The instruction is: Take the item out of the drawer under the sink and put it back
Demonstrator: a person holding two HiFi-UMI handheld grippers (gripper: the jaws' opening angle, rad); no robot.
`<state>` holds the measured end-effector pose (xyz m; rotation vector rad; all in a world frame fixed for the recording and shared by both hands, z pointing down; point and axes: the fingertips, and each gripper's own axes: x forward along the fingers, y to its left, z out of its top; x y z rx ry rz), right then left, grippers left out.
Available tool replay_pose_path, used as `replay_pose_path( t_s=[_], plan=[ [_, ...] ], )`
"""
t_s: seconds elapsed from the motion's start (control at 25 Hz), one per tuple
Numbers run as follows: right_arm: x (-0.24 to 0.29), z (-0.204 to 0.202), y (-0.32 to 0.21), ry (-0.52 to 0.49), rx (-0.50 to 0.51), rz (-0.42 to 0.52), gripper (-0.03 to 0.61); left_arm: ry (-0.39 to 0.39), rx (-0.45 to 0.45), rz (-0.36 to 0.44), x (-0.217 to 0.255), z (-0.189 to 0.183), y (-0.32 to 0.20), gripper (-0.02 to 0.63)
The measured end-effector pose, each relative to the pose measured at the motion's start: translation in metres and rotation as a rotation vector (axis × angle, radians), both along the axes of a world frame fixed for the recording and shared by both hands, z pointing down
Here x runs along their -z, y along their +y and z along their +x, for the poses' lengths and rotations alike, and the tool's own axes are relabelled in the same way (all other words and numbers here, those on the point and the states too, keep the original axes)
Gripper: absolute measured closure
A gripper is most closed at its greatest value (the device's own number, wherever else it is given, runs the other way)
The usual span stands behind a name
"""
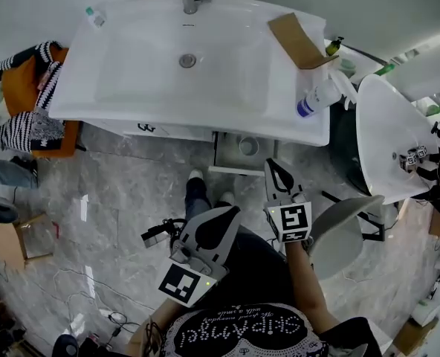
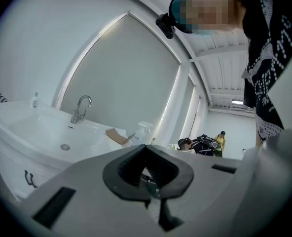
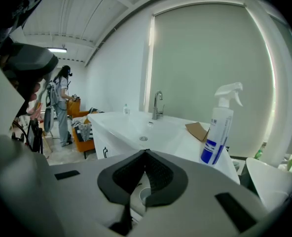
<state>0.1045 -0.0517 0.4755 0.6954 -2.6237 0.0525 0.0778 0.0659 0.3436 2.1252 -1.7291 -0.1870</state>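
Left tongs (image 1: 230, 214) and right tongs (image 1: 273, 166) pressed together (both empty) before sink (image 1: 131, 88).

Person and hand-held rig, seen from above. The person wore a black shirt (image 1: 242, 335) with white lettering, dark trousers (image 1: 198, 198) and white shoes (image 1: 196, 174). The left gripper (image 1: 233, 213) and right gripper (image 1: 272, 163) had pale grey shells and black ribbed pads (image 2: 115, 175). Each carried a cube (image 1: 183, 282) of black-and-white square markers.
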Motion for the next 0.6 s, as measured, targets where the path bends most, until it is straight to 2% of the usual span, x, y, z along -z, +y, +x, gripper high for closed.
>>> replay_pose_path(
  t_s=[0.6],
  plan=[
    [0.088,0.022,0.02,-0.191,-0.042,0.074,0.561,-0.035,-0.096,0.036,0.003,0.028,-0.009,0.611]
  ],
)
